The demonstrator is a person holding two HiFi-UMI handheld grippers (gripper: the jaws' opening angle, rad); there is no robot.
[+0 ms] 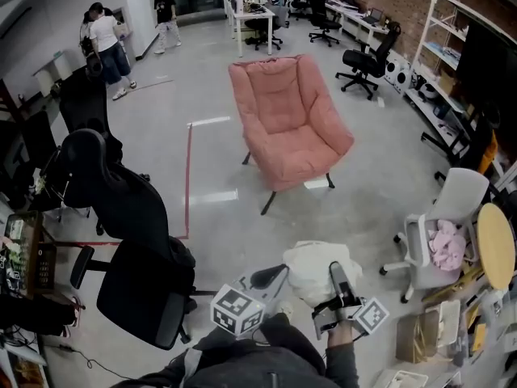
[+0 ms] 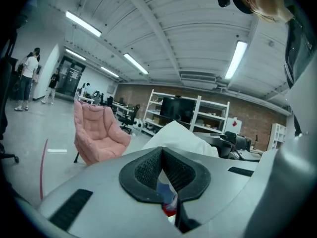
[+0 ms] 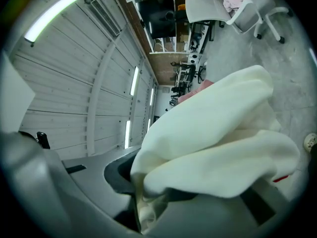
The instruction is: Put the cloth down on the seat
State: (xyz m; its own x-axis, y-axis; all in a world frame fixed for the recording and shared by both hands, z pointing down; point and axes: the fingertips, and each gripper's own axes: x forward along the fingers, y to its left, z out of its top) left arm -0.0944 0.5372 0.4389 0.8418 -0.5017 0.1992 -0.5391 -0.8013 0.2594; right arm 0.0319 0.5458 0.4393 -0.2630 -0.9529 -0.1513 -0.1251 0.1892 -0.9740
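Cream cloth [image 3: 218, 138] bunches between jaws of right gripper [image 3: 141, 202].

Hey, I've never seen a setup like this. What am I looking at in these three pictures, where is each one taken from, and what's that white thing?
There is no robot here. A person carries a hand-held gripper in each hand, a two-jaw clamp with a marker cube on it. The head view comes from a camera on the person's head, looking down at an office floor with a pink armchair ahead. The other two views come from cameras riding on the grippers, each looking along its own jaws. The white thing is a cloth. The right hand-held gripper is clamped on it, and bunched fabric fills its view. The left hand-held gripper has its jaws closed too, apparently on an edge of the same cloth. The cloth is in front of the person, not yet on the seat.
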